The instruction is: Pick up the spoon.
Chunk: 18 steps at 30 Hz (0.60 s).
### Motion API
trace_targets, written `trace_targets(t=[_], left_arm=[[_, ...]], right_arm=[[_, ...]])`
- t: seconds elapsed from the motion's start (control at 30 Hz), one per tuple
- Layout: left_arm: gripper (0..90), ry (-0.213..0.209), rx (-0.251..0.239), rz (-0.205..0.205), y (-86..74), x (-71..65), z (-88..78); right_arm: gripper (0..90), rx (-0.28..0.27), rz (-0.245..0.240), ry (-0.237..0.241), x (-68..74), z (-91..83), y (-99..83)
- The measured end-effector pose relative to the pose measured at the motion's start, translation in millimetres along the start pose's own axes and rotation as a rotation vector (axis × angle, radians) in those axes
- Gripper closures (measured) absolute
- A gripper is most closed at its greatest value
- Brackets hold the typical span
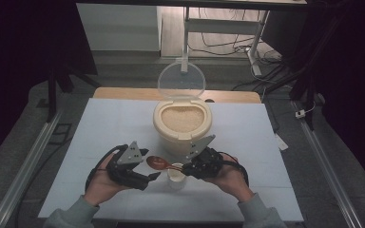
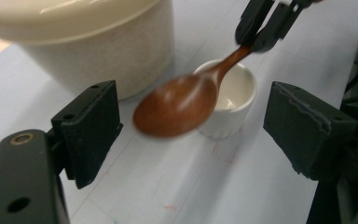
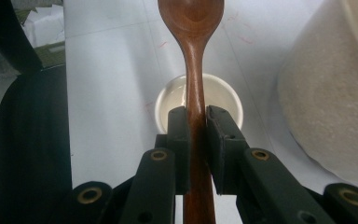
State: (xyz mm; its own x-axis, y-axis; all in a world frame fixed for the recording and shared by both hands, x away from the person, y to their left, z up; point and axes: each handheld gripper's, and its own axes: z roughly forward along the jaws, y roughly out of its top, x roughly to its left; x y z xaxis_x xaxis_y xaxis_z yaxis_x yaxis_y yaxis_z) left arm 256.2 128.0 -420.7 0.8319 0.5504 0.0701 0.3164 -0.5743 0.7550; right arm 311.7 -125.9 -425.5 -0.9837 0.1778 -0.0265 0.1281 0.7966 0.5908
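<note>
Right claw (image 3: 195,122) clamps the spoon (image 3: 193,56) handle above the cup (image 3: 223,98); left claw (image 2: 191,126) gapes empty.

Grey-green sleeves, black grippers (image 1: 142,178) — brass-ringed screw holes, grey three-cornered top plates, black cables.

Brown wooden spoon (image 1: 158,163) held level, bowl beyond small white cup (image 1: 176,175).
</note>
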Motion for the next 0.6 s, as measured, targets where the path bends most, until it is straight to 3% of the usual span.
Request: trace_targets(t=[0.6], left_arm=[[33.3, -0.13, 0.166, 0.117, 21.7, -6.1, 33.0]], right_arm=[[79.9, 0.014, -0.066, 0.014, 9.2, 6.7, 6.1]])
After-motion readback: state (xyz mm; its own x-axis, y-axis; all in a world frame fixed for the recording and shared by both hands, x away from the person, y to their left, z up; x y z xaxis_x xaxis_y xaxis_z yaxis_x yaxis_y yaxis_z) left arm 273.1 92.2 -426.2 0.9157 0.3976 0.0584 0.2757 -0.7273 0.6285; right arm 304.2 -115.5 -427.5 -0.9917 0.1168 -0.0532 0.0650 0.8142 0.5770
